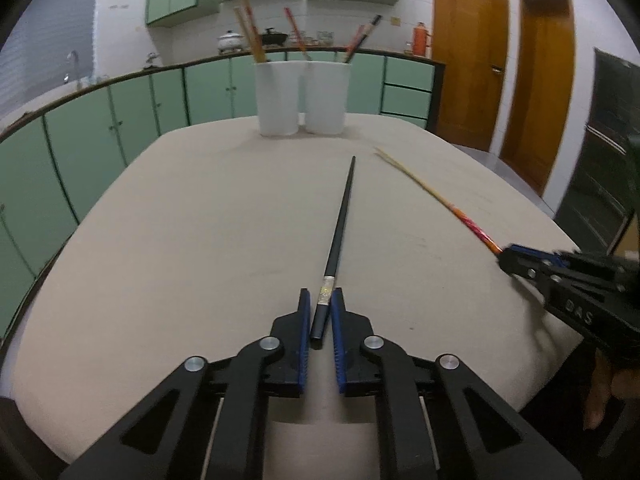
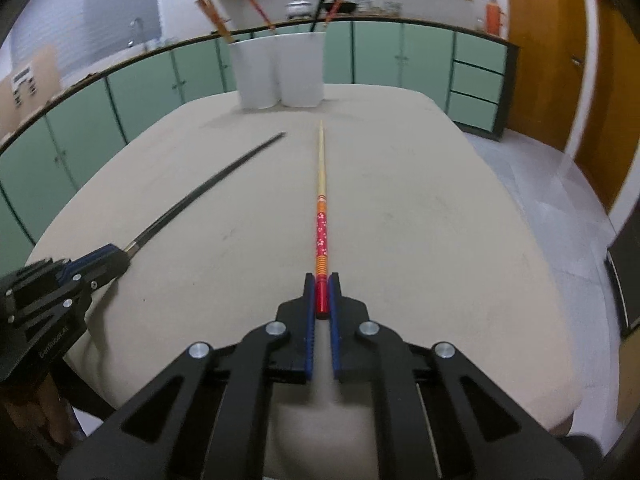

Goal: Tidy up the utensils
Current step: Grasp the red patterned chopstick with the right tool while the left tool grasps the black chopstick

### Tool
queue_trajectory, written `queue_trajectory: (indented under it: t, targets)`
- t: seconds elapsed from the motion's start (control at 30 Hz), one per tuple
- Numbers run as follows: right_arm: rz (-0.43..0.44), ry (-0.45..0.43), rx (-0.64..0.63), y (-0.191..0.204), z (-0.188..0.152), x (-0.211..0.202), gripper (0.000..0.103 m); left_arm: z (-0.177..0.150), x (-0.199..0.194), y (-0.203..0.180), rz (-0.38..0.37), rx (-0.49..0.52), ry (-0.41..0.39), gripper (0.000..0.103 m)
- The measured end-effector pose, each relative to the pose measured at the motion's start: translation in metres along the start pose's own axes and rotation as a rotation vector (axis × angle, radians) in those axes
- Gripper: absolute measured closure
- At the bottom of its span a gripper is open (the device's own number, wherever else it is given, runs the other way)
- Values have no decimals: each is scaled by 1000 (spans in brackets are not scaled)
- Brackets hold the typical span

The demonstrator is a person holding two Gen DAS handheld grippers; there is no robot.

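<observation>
Black chopstick (image 1: 340, 232) end hidden, left hand-held gripper (image 1: 320, 304)

Matt cloth, glossy lacquer, black plastic and bare metal

The table (image 1: 180, 240) wears a matt beige cloth, faintly scuffed; on it the black chopstick (image 1: 340, 224) looks smooth and semi-glossy with a shiny silvery band near its thick end, while the red chopstick (image 2: 321, 216) shows pale bare wood toward the tip and glossy red-orange patterned lacquer toward the handle. The left gripper (image 1: 320, 312) and right gripper (image 2: 321, 298) look like matt black plastic with ribbed blue pads (image 1: 338, 344) and brushed-metal pivot pins. At upper centre, two white holders (image 1: 302, 96) look smooth, satin plastic or ceramic; the orange doors (image 1: 472, 52) at upper right appear varnished wood.
</observation>
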State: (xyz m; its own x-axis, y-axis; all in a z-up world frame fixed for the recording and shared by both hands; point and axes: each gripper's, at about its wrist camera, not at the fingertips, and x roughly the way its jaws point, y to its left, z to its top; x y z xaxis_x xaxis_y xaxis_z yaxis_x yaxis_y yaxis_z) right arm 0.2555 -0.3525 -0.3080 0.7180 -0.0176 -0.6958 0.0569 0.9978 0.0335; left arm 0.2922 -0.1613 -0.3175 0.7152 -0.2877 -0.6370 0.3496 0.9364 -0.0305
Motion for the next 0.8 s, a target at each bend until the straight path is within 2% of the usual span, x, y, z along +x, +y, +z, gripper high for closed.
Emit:
queue_trajectory:
  t: [0.13, 0.23, 0.33, 0.43, 0.5, 0.53, 0.6, 0.73, 0.8]
  targets:
    - [-36, 2, 41, 4, -6, -7, 98, 1, -4, 15, 65, -57, 0, 92]
    - [-11, 3, 17, 10, -7, -8, 94, -1, -5, 19, 50, -45, 16, 89]
    - [-1, 0, 6, 12, -7, -8, 93, -1, -7, 18, 10, -22, 21, 76]
    - [4, -2, 8, 11, -7, -8, 93, -1, -4, 17, -18, 6, 20, 76]
    - [7, -4, 6, 11, -7, -7, 92, 0, -2, 16, -34, 28, 11, 77]
    - [10, -7, 2, 11, -7, -6, 91, 0, 0, 15, -41, 41, 6, 86]
    - [8, -13, -5, 12, -8, -5, 90, 2, 3, 16, -60, 32, 5, 95]
    - [-1, -14, -19, 14, -6, -3, 92, 4, 3, 23, -95, -25, 14, 96]
    - [8, -8, -15, 14, -5, -5, 97, 5, 0, 24, -92, -44, 24, 96]
